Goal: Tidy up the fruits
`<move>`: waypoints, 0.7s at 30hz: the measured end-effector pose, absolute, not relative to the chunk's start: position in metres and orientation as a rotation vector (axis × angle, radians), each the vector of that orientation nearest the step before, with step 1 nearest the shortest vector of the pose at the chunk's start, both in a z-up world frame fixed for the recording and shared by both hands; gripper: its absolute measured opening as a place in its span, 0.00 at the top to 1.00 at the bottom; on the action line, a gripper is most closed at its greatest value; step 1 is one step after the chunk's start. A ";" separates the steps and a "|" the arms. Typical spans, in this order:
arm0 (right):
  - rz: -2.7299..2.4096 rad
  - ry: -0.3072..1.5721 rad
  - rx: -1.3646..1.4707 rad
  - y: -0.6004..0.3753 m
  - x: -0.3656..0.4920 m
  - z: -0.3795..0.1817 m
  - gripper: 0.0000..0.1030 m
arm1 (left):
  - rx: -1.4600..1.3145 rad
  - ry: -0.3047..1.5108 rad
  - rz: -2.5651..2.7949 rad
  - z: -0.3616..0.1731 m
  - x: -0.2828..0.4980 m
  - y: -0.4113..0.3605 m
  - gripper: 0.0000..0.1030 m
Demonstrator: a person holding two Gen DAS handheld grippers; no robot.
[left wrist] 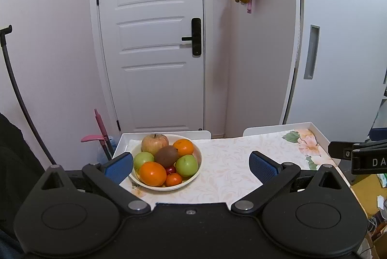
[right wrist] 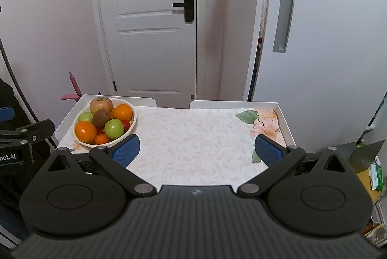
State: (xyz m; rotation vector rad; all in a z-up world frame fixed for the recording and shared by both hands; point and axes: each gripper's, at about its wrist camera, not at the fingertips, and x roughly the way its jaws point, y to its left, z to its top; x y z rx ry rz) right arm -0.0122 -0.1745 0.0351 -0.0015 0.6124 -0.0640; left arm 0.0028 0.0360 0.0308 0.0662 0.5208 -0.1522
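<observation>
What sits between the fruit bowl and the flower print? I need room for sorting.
Only bare patterned cloth lies between bowl and flower print, per the right wrist view.

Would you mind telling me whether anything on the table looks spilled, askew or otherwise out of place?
Nothing stands out. All the fruit sits piled in the bowl at the table's left end, none has rolled out, and the cloth lies flat and clean. Both tongs, left and right, are open and hold nothing.
</observation>
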 end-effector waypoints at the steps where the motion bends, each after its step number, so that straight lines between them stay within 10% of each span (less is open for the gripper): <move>1: -0.066 0.613 -0.003 -0.174 -0.012 0.035 0.00 | 0.067 0.522 -0.152 0.031 0.003 0.036 0.00; 21: -0.074 0.643 0.028 -0.183 -0.005 0.032 0.00 | 0.077 0.534 -0.170 0.026 0.005 0.025 0.00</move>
